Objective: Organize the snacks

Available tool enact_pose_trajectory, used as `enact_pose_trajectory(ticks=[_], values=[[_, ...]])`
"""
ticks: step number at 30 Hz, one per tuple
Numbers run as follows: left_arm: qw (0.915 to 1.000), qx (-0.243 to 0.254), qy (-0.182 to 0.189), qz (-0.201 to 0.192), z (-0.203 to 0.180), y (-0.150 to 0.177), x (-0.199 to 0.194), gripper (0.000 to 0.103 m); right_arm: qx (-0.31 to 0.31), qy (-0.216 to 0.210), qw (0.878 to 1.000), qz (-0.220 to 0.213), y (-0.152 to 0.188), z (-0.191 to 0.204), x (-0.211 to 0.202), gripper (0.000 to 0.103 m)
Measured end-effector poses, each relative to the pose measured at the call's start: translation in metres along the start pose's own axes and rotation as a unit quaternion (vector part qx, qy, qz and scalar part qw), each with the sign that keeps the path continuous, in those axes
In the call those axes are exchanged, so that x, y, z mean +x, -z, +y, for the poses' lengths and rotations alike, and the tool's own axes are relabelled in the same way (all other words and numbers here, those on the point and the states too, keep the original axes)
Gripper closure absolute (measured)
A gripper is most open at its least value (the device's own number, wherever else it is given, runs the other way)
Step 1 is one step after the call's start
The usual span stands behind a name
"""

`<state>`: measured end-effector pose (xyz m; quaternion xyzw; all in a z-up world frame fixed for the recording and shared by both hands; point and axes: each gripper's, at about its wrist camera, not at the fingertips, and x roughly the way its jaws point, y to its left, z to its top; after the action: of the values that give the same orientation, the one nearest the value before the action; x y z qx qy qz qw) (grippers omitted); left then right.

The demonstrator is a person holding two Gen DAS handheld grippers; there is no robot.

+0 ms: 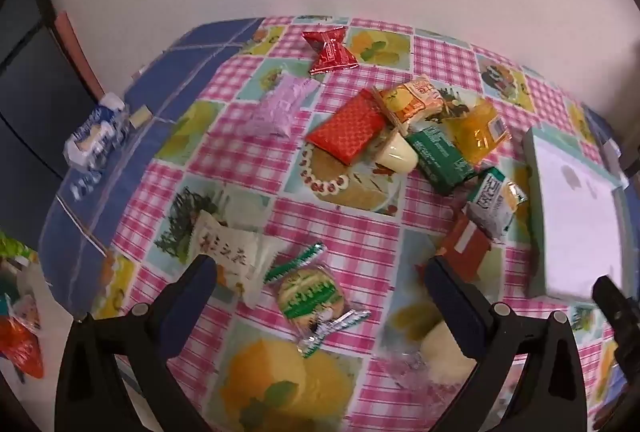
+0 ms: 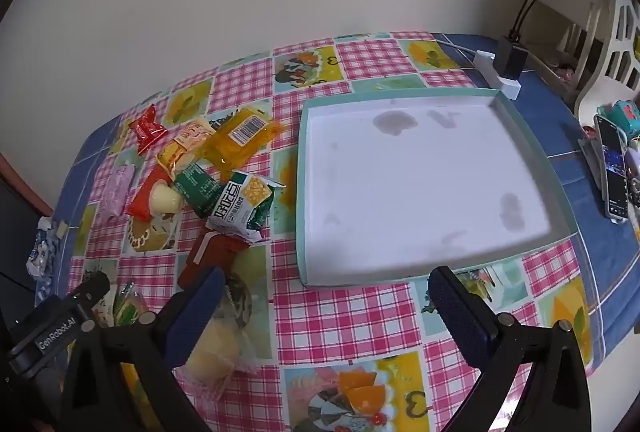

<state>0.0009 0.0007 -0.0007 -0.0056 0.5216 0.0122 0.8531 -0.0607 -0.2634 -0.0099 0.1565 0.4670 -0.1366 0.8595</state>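
Where checked tablecloth [image 2: 344, 316] covers the table: white tray [image 2: 424, 188] lying empty at right; heap of snacks [image 1: 404, 136] piled just left of it, apart from both; left gripper [image 1: 320, 268] and right gripper [image 2: 326, 282] hovering above, jaws spread wide, gripping nothing.

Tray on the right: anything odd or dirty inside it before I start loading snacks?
Yes. The tray holds no snacks yet, but its white floor carries several greyish smudges, mostly near the far edge and the right side. They look like stains; whether wet or dry I cannot tell.
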Motion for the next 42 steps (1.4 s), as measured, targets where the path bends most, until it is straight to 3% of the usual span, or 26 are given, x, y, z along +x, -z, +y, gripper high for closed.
enact_pose_trajectory(ticks=[3, 7, 14, 42], values=[[0.9999, 0.005, 0.007, 0.014, 0.009, -0.002, 0.004, 0.000, -0.007, 0.013, 1.000, 0.005, 0.001, 0.001, 0.000, 0.000], [0.9986, 0.040, -0.035, -0.002, -0.005, -0.008, -0.002, 0.000, -0.007, 0.012, 1.000, 0.006, 0.001, 0.002, 0.000, 0.000], [0.9975, 0.061, -0.029, -0.022, -0.017, 0.000, -0.004, 0.000, -0.009, 0.008, 1.000, 0.004, -0.001, 0.003, 0.001, 0.000], [0.9968, 0.072, -0.027, -0.018, -0.022, 0.001, -0.002, 0.000, -0.016, 0.010, 1.000, 0.012, 0.004, 0.006, 0.004, 0.000]])
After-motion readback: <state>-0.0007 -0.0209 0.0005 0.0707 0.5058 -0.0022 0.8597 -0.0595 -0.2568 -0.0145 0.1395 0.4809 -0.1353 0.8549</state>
